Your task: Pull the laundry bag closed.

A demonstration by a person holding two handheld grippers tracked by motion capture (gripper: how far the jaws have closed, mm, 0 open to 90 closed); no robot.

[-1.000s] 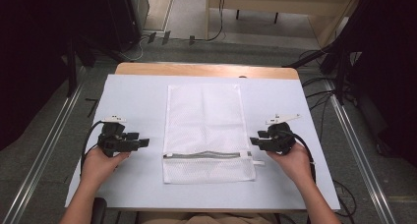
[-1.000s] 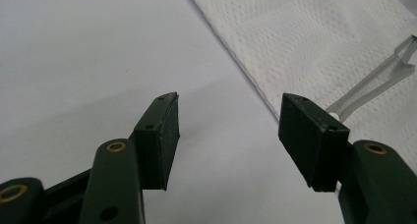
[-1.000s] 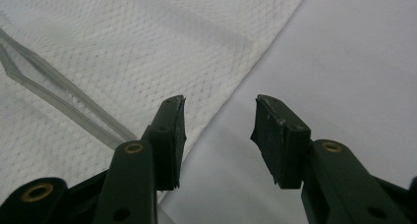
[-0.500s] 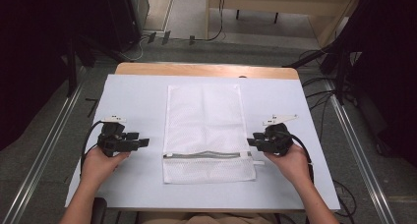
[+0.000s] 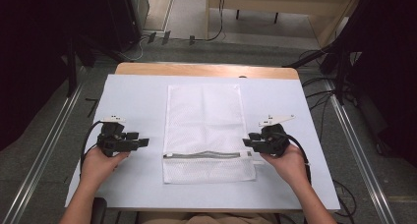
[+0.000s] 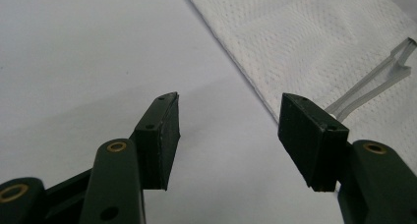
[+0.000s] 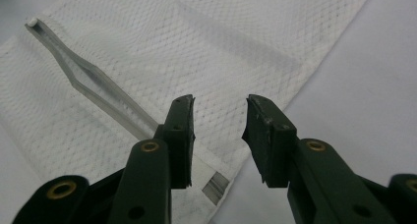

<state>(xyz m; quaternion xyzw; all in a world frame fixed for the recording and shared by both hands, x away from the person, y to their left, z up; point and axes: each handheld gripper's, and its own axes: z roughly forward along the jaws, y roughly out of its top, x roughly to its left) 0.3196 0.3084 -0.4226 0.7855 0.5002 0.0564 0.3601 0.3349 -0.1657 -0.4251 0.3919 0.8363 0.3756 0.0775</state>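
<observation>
A white mesh bag lies flat in the middle of the table, and its grey zipper gapes slightly near the front end. My left gripper rests left of the bag, a short way from it, pointing at it with jaws wide open and nothing between them. The bag's edge lies just ahead of that gripper. My right gripper sits at the bag's right edge by the zipper's end. Its jaws have just been closing and stand part open over the mesh, pads not pressing on it.
A pale sheet covers the table, with a wooden strip bare at the far edge. Metal rails run along both sides. Cables and dark equipment lie on the floor beyond.
My right gripper has edged left onto the bag's right edge and its jaws have narrowed. The left hand and the bag have stayed put.
</observation>
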